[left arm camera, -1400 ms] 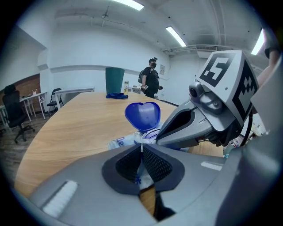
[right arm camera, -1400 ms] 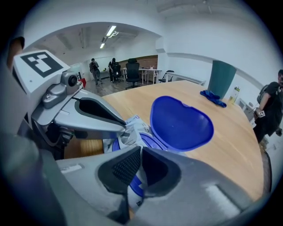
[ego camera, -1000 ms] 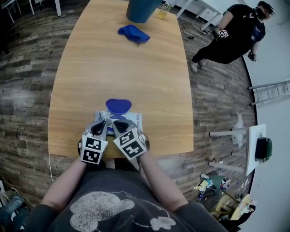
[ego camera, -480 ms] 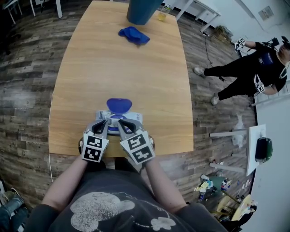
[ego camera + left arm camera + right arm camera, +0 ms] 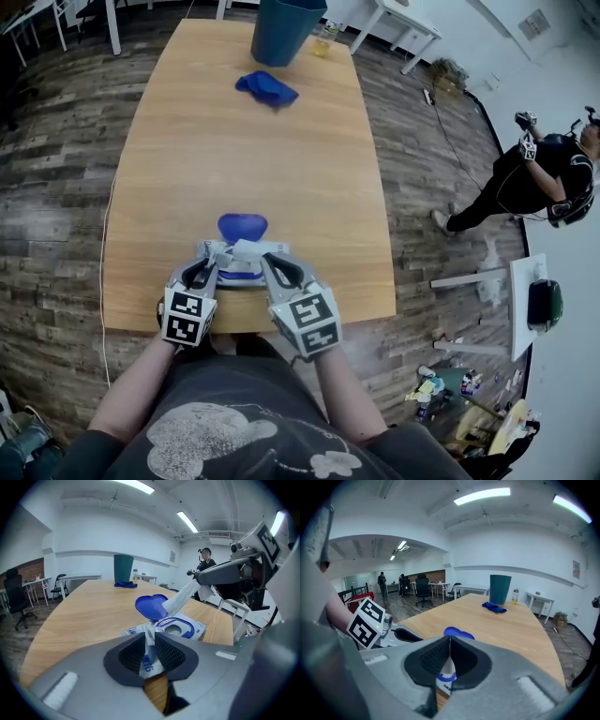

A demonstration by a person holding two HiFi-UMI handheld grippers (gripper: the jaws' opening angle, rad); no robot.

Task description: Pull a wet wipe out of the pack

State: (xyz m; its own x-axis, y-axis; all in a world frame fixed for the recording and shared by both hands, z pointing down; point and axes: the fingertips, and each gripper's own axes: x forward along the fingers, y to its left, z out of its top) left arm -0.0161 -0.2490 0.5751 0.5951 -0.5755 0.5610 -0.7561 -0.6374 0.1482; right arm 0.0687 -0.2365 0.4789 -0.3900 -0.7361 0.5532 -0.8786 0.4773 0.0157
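1. On the wooden table (image 5: pixel 234 141), close to its near edge, lies the wet wipe pack (image 5: pixel 251 275) with its blue lid (image 5: pixel 242 225) flipped open on the pack's far side.
2. At the pack's near-left edge sits the left gripper (image 5: pixel 208 259); its own view shows the left gripper (image 5: pixel 151 646) with a crumpled fold of the pack's wrapper between the jaws. The jaws are opening, with a narrow gap between them.
3. Just above the pack's opening the right gripper (image 5: pixel 265 255) has its jaws closed on the wet wipe (image 5: pixel 246 249).
4. Seen from the left gripper view, the wet wipe (image 5: pixel 180 597) runs as a taut white strip from the pack's (image 5: pixel 187 627) round opening up to the tips of the right gripper (image 5: pixel 199 578), passing in front of the lid (image 5: pixel 150 605).
5. Seen from the right gripper view, the right gripper (image 5: pixel 449 656) has its pads pressed together, with the wipe (image 5: pixel 447 674) hanging below them toward the pack.
6. Far beyond the pack, at the table's other end, a blue cloth (image 5: pixel 266 87) lies near a teal bin (image 5: pixel 281 28).
7. Well to the right of the pack, off the table, a person (image 5: pixel 544 173) stands on the plank floor.
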